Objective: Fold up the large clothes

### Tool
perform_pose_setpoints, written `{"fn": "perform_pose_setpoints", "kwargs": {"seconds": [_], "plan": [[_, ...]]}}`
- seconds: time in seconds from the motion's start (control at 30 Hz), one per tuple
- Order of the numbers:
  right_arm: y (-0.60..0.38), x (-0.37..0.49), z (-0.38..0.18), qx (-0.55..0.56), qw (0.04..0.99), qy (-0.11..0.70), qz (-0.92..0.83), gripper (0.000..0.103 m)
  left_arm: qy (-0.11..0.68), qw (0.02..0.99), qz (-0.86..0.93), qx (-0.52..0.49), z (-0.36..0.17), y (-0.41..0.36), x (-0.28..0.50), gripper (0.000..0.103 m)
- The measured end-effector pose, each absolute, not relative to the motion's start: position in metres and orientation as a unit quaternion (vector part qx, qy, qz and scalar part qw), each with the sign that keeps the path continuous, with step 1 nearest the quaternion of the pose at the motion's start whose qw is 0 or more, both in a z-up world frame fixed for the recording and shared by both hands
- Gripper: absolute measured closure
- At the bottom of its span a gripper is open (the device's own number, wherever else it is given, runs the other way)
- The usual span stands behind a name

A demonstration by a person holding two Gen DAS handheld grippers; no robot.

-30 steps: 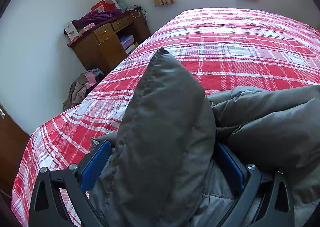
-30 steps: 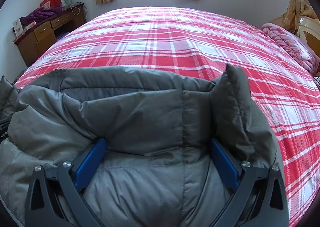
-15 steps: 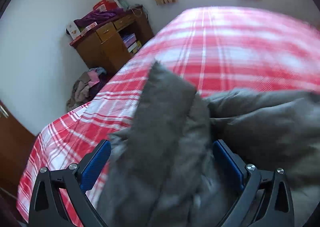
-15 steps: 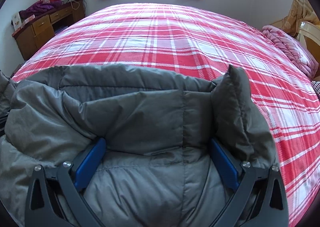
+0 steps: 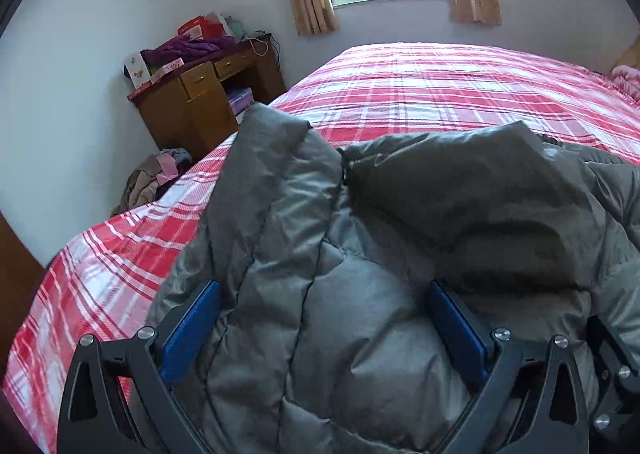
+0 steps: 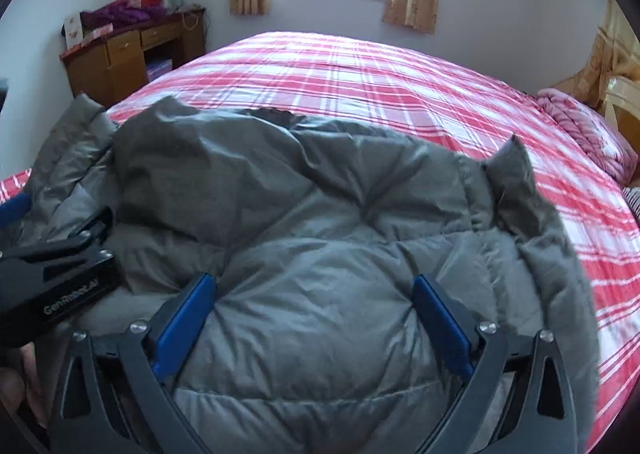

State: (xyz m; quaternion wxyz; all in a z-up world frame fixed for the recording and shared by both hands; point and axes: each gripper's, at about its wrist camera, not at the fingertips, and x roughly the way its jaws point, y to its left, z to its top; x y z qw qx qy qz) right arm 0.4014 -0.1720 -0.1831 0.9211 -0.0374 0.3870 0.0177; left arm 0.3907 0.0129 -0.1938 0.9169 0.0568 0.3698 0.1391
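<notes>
Grey down jacket (image 6: 320, 222) bunched at the near edge of the plaid bed (image 6: 380, 86). Left gripper (image 5: 324, 326) and right gripper (image 6: 314, 318) jaws wide, each straddling padding. Move both level toward the window, or the fold skews.

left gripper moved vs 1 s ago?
Yes. The left gripper has swung right and tilted up: the wooden desk sits lower and further right in its view than before, and more window shows. It is still closed on the grey jacket.
</notes>
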Motion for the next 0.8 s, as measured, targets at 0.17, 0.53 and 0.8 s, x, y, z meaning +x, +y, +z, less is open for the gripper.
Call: {"fn": "perform_pose_setpoints", "kwargs": {"seconds": [0.17, 0.53, 0.8], "plan": [[-0.170, 0.407, -0.194, -0.046, 0.916, 0.399, 0.014, 0.000, 0.386, 0.909, 0.145, 0.060, -0.203, 0.011, 0.399, 0.001], [-0.168, 0.415, -0.199, -0.051, 0.907, 0.418, 0.011, 0.000, 0.408, 0.898, 0.140, 0.089, -0.204, 0.003, 0.403, 0.001], [-0.183, 0.344, -0.161, -0.054, 0.926, 0.374, 0.021, 0.000, 0.359, 0.922, 0.133, 0.049, -0.137, 0.063, 0.296, 0.001]]}}
